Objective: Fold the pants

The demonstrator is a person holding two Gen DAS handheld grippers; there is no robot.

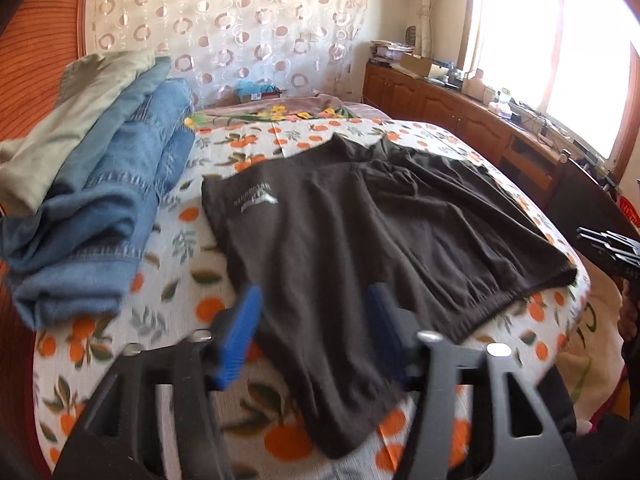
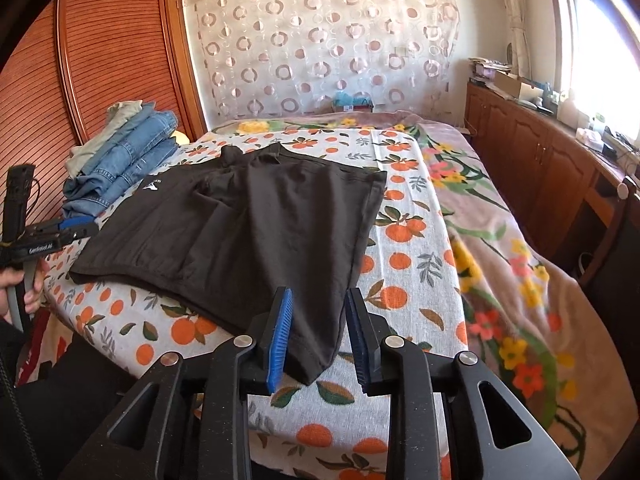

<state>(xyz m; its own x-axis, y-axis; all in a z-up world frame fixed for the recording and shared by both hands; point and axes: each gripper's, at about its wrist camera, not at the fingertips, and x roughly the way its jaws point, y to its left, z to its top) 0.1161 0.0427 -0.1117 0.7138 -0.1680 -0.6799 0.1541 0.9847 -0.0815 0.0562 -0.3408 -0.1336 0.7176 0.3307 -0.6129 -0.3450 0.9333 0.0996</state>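
the dark pants [image 2: 248, 220] are laid flat on the bed [image 2: 404, 264], unfolded, with both the left tool [image 1: 310, 320] and the right tool [image 2: 318, 328] released, so a hem must be gripped next.

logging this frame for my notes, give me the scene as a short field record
garment: dark brown shorts with a small white logo, spread flat, not yet folded
surface: bed with orange-fruit print sheet
left gripper: open, above the shorts' near edge
right gripper: open, around the shorts' near corner
pile: folded blue jeans beside the shorts
backdrop: circle-patterned curtain
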